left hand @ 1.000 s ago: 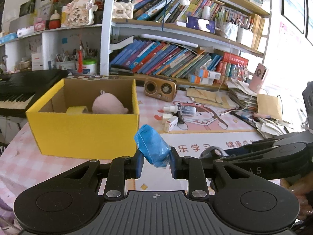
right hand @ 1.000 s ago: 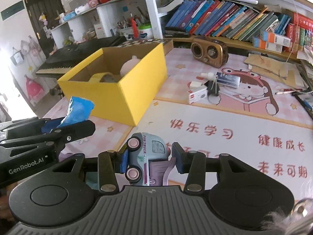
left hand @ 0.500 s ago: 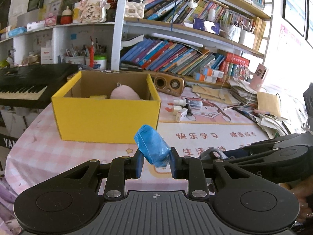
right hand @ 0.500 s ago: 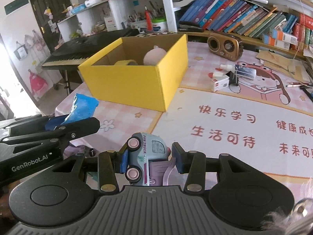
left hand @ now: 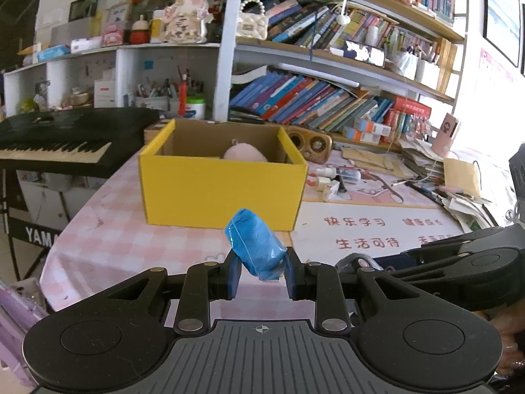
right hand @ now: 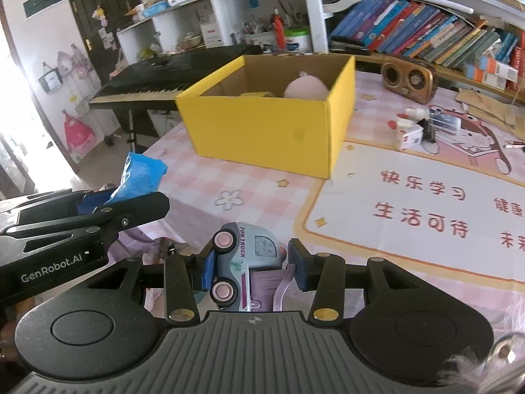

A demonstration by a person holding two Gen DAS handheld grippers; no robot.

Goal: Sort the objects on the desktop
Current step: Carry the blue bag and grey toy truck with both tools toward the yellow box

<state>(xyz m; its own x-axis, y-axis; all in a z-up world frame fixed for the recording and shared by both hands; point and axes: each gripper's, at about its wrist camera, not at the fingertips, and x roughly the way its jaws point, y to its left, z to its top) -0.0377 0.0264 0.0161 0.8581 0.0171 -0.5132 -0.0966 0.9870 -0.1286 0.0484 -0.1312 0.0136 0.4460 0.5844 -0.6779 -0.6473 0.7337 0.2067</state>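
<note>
My left gripper (left hand: 261,271) is shut on a blue plastic packet (left hand: 256,244), held above the near edge of the pink checked table (left hand: 108,229). My right gripper (right hand: 254,267) is shut on a pale blue and purple toy truck (right hand: 246,262) lying on its side between the pads. The blue packet (right hand: 139,177) and the left gripper (right hand: 98,210) also show at the left of the right wrist view. Ahead stands an open yellow cardboard box (left hand: 220,184) with a pink plush toy (left hand: 244,151) and a yellow tape roll (right hand: 256,94) inside.
Small bottles and a white box (left hand: 329,180) lie right of the yellow box on a cartoon desk mat (right hand: 426,203). A wooden radio (right hand: 408,78) and bookshelves (left hand: 315,98) stand behind. A black keyboard piano (left hand: 55,144) sits left, off the table.
Both grippers have drawn back from the yellow box toward the table's near edge, so the box looks smaller and farther. Each still holds its object the same way.
</note>
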